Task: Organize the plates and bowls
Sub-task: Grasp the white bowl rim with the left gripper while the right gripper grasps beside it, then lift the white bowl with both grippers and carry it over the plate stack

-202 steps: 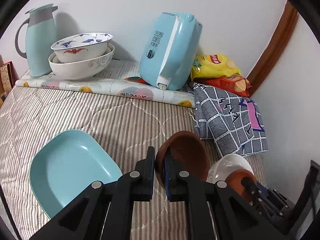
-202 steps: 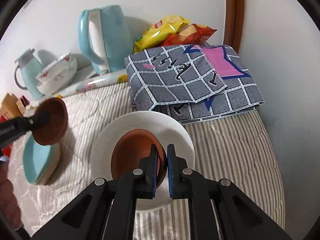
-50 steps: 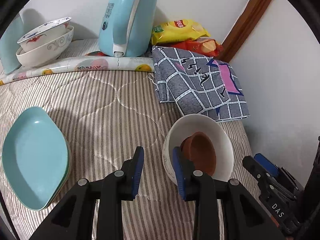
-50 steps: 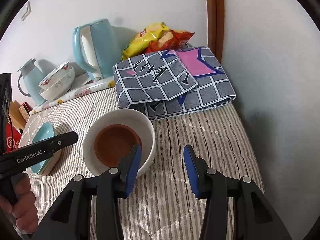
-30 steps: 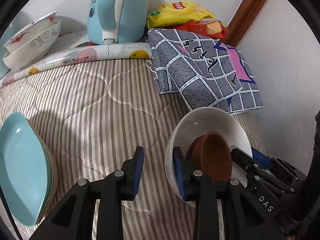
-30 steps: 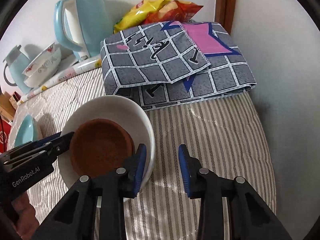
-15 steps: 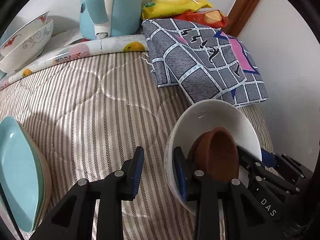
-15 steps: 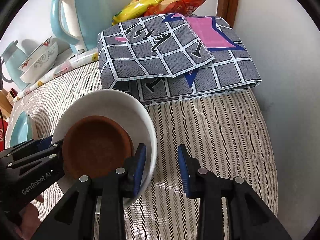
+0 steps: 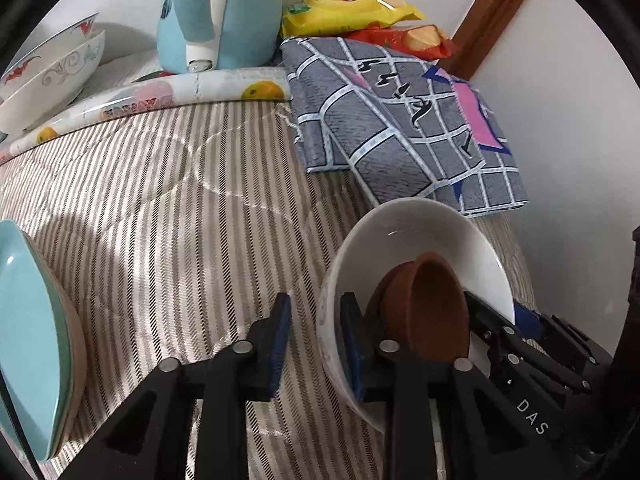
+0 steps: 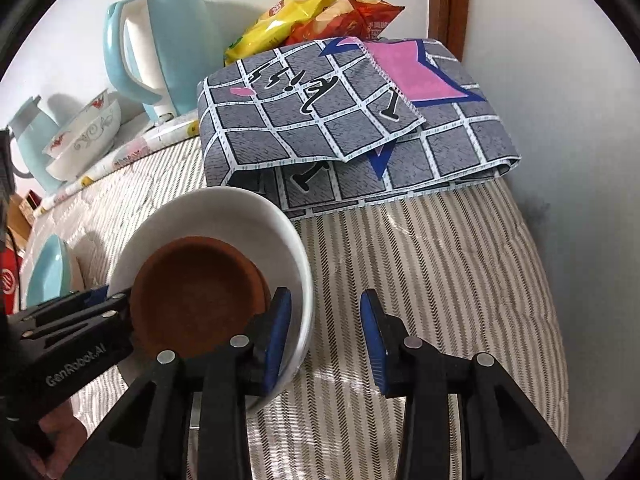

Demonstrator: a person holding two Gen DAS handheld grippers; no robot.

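The left gripper [image 9: 314, 338] had its jaws apart and straddling the near rim of the white bowl [image 9: 404, 224], one finger outside the wall and one inside, not yet pinched. The right gripper [image 10: 325, 330] did the same on the opposite rim, jaws apart, its left finger inside the bowl and its right finger over the striped bed cover [image 10: 440, 240].

The white bowl sat tilted on the bed, with the brown bowls [image 10: 196, 292] nested in it. To do this step well, I judged both jaws should close squarely on the wall together, then lift level so the inner bowls did not slide out. A grip on the thin rim alone could slip.

Counted: one white bowl; the brown bowls looked like two, one edge showing behind the other [image 9: 424, 304]. One teal plate [image 9: 28, 320] lay well apart to the left, possibly a stack; I could not tell. Two patterned bowls [image 10: 86, 136] stood stacked near the kettle [image 10: 160, 48], just beside the folded cloth [image 10: 352, 128].
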